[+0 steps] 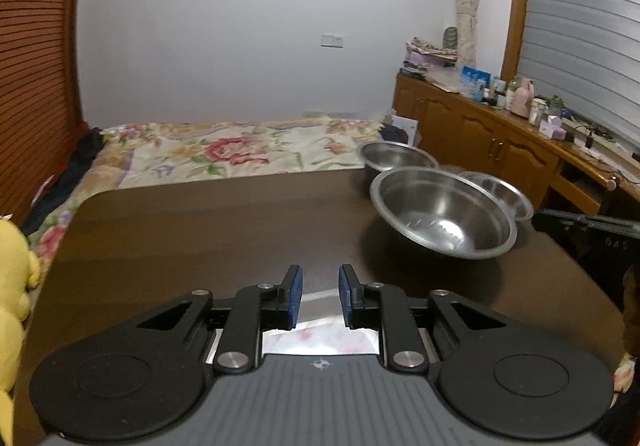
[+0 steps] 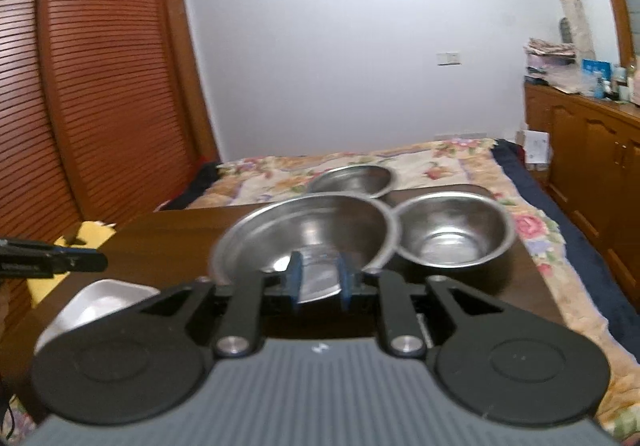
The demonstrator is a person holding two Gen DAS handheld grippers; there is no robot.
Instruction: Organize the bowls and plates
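Stainless steel bowls, three in all, sit at the far right of the dark brown counter (image 1: pixel 200 230): a large bowl (image 1: pixel 444 216) nearest, a medium bowl (image 2: pixel 454 230) beside it, a third bowl (image 2: pixel 352 180) behind. The right gripper (image 2: pixel 318 276) is at the large bowl's near rim, but I cannot tell whether its fingers pinch it. The left gripper (image 1: pixel 320 296) has fingers spread over one white plate (image 2: pixel 100 302).

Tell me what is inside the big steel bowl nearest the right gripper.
Inside the large round stainless steel bowl only bare reflective metal shows. Its near inner wall is covered by the right gripper, whose pads straddle its rim.
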